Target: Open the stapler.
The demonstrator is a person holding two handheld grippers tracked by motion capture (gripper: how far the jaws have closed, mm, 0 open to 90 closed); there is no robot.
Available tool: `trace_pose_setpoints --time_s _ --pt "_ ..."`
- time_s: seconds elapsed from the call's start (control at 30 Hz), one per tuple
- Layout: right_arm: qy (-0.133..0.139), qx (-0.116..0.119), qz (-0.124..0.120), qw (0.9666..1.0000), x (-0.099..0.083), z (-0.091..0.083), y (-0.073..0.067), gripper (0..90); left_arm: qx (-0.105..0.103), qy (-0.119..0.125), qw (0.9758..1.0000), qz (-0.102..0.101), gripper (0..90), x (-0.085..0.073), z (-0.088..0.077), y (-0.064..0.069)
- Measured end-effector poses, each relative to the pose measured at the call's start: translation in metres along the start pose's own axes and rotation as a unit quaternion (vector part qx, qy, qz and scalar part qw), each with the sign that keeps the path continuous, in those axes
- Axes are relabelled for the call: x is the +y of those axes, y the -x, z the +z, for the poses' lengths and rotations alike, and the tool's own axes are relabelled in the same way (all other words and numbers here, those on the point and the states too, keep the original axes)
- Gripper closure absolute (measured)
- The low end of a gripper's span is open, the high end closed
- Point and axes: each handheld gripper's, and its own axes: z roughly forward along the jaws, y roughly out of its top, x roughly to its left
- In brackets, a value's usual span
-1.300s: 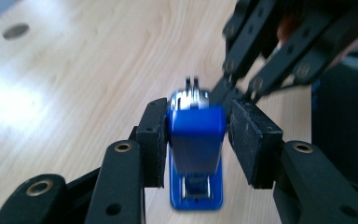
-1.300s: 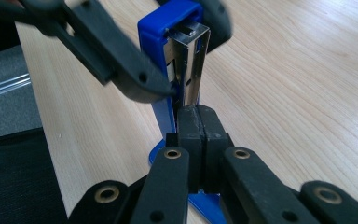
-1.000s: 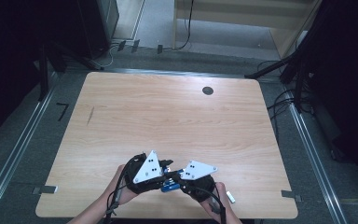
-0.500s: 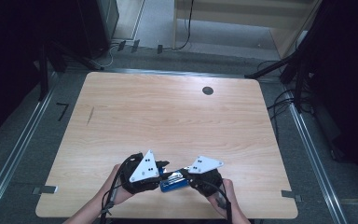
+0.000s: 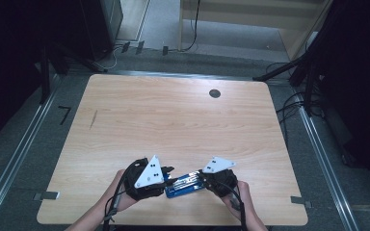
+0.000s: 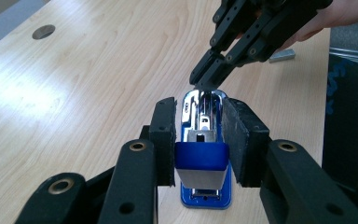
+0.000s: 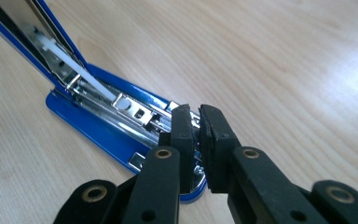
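While my left tool (image 5: 166, 179) clamps the stapler (image 5: 185, 184) across its hinge end, pads pressed on both sides of the blue cap, the stapler sits on the counter (image 5: 173, 120) near its front edge, between my two hands. In the left tool view the stapler (image 6: 203, 154) runs straight away from me between the pads (image 6: 165, 140), its chrome nose pointing at my other tool (image 6: 205, 79).

That is the relation the next move turns on, as I judge it: the long axis lies along the line from left tool to right tool, hinge end to my left, nose to my right. The lid is swung up and the magazine lies bare. My right tool (image 5: 203, 177) is the nearer one to the nose. In the right tool view its tips (image 7: 195, 122) stand almost together, only a thin slit between them, touching the front of the magazine; I cannot tell whether they pinch anything there. They have just eased apart a little. The stapler (image 7: 102, 126) stretches up and left from those tips, base flat on the wood, pusher strip showing in the channel.

Count: one stapler, two tools, one dark round hole (image 5: 215, 93) far across the counter, well apart from the work.
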Motion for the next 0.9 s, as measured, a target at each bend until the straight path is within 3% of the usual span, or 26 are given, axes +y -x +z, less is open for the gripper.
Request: trace_pose_setpoints --time_s 0.07,0.33,0.43,0.6,0.9 --pt "0.01 -0.012 -0.001 0.9999 0.0013 -0.0027 0.0008 83.5 0.0 0.001 1.0 -0.001 67.1 -0.0004 -0.0002 0.0001" --pt "0.005 -0.018 0.0 0.9998 0.0015 -0.0002 0.0002 83.1 0.001 0.0 1.0 0.002 67.1 0.0006 0.0012 0.0012" --pt "0.022 -0.029 0.003 0.9993 0.0011 -0.0032 0.0018 81.0 0.001 0.002 1.0 0.002 67.0 -0.0001 0.0007 0.0006" --pt "-0.016 -0.014 0.012 0.9997 -0.0016 0.0055 0.0036 79.6 0.0 -0.001 1.0 0.006 67.0 0.0 0.0012 0.0008" --pt "-0.026 0.004 0.021 0.9994 -0.0017 0.005 0.0071 79.9 -0.001 -0.011 0.9999 0.005 67.0 -0.0009 -0.0014 0.0005"
